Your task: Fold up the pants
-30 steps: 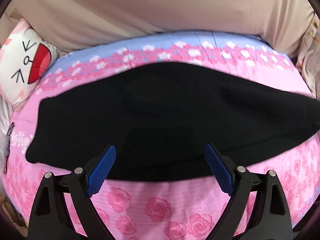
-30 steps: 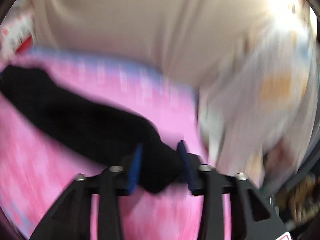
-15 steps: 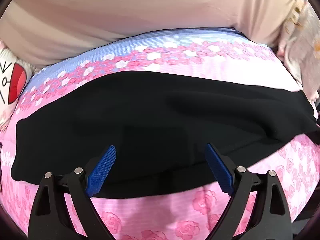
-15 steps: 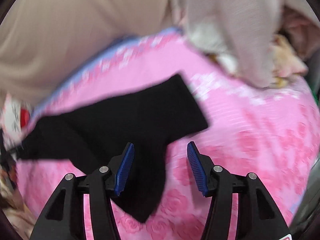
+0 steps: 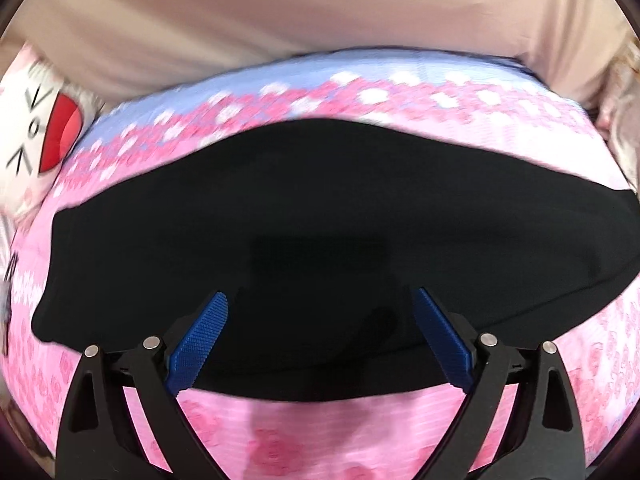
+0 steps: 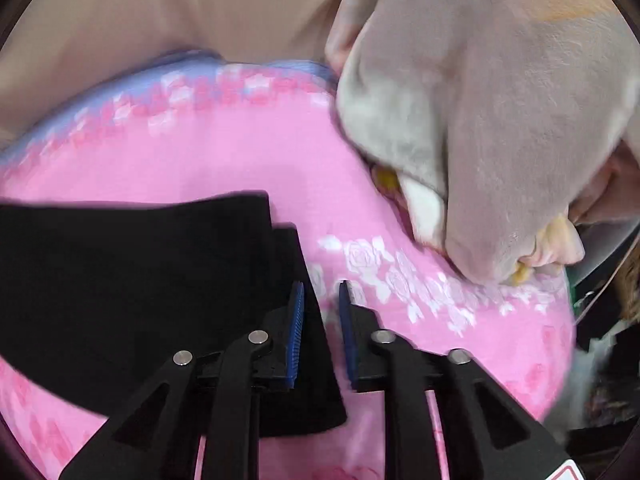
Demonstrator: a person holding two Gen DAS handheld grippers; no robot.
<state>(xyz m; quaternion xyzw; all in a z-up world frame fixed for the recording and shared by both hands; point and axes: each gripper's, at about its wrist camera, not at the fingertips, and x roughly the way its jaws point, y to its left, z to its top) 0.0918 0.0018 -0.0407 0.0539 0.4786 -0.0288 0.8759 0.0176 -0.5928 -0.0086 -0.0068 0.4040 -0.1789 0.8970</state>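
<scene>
The black pants lie flat on the pink rose-print bedsheet. The left gripper hovers over their near edge, jaws spread wide and holding nothing. The right gripper is closing at the pants' right-hand end, the edge between its 2 pads but not pinched.

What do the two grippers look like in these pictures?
Both the left gripper and the right gripper have black plastic frames with triangular cut-outs and round silver pins. Their fingers carry blue ribbed pads. A red and white label shows at the right gripper's lower corner.
</scene>
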